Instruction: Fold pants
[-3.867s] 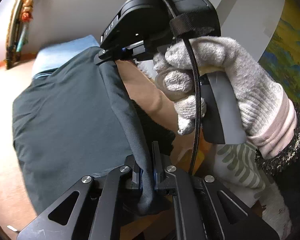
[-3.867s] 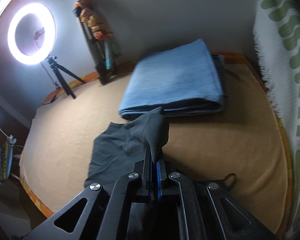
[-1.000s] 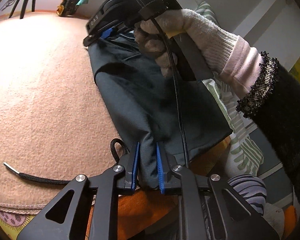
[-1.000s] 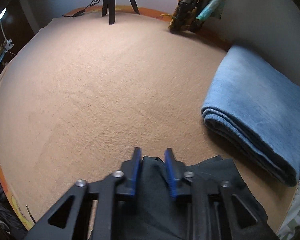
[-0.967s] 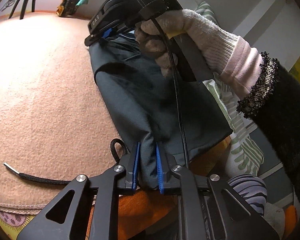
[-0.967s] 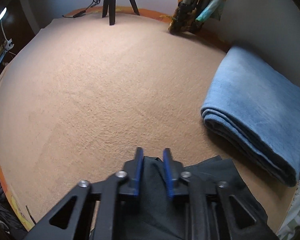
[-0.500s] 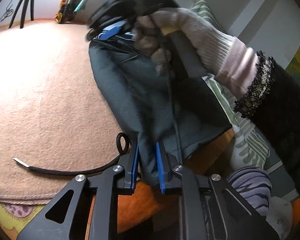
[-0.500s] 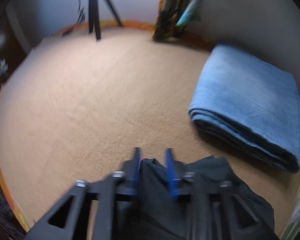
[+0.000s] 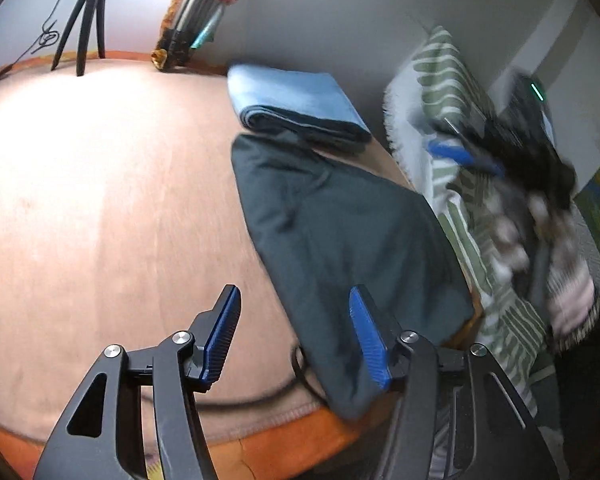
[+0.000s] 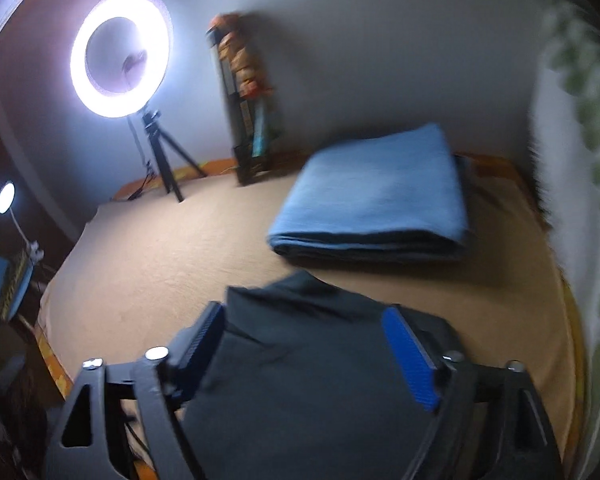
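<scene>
Both grippers stand wide and hold nothing: left gripper (image 9: 294, 326), right gripper (image 10: 304, 344). Pants (image 9: 340, 240) lie folded flat near the bed's (image 9: 100, 200) right edge, just before the blue blanket (image 9: 296, 100), apparently released to settle.

a count of what lies on the tan bed

one pair of dark teal fabric pants (image 9: 340, 232), folded flat; one folded light blue blanket (image 10: 380, 192) just beyond it; one green-and-white striped pillow (image 9: 452, 92) at the side; one glowing white ring light (image 10: 120, 54) on one black tripod (image 10: 160, 156); one small round lamp (image 10: 6, 198); two black two-finger grippers with blue pads, left (image 9: 296, 334) and right (image 10: 312, 354), both spread wide.
</scene>
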